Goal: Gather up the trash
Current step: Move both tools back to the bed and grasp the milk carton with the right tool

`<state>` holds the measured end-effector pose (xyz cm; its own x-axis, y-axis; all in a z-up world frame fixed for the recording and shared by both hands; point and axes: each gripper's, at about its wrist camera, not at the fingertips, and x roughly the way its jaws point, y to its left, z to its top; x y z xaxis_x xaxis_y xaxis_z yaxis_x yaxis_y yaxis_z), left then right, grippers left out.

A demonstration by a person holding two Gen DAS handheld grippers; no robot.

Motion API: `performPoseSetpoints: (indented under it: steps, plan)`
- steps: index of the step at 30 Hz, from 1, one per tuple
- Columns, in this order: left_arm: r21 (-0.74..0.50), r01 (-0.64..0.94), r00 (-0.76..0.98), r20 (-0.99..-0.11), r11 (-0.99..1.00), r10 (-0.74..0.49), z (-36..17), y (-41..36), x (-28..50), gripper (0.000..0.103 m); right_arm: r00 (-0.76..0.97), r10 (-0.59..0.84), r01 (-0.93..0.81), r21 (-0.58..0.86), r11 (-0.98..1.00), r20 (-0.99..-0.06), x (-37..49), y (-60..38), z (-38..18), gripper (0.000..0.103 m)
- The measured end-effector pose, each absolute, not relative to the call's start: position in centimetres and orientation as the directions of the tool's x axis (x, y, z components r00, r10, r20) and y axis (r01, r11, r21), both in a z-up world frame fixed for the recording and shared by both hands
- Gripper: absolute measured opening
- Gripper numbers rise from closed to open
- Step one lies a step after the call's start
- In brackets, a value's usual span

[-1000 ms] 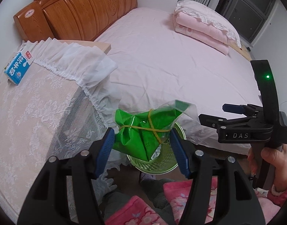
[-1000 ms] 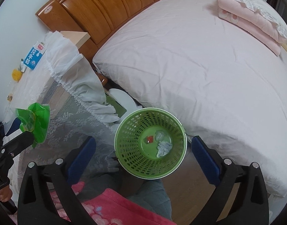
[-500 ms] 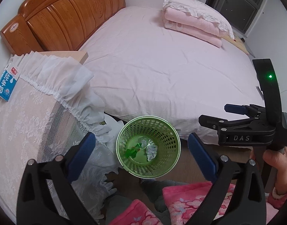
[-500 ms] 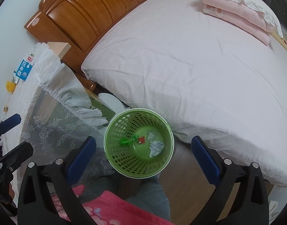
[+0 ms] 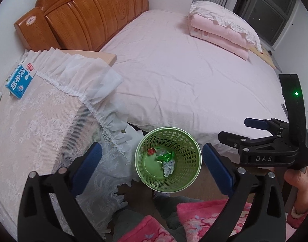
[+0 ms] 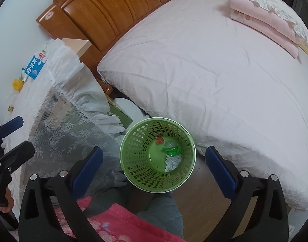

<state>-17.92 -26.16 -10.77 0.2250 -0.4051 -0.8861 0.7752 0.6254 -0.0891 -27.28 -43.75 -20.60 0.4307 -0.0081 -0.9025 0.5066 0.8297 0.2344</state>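
Left wrist view alone shows my right gripper [image 5: 232, 130] at 3 o'clock. Both grippers gape empty, the left gripper [image 5: 152, 162] just opened, over the bin [image 5: 191, 161] holding the green wrapper [image 5: 165, 156].

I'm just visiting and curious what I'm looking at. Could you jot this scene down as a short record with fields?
place: bedroom, beside a bed with a wooden headboard
bin: green basket on the floor
in the bin: green wrapper, red scrap, crumpled tissue
left gripper: jaws just opened, wide, empty
right gripper: jaws wide, empty
still on the lace-covered table: milk carton
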Motion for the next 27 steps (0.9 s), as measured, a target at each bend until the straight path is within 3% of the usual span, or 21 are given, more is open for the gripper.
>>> performPoseSetpoints:
  steps: [27]
  plan:
    - [0.018, 0.405, 0.521, -0.826, 0.914, -0.214, -6.6, -6.8, -4.4, 0.095, 0.535, 0.124, 0.119, 0.220, 0.968, -0.836, -10.1, -29.5, -13.8, 0.101]
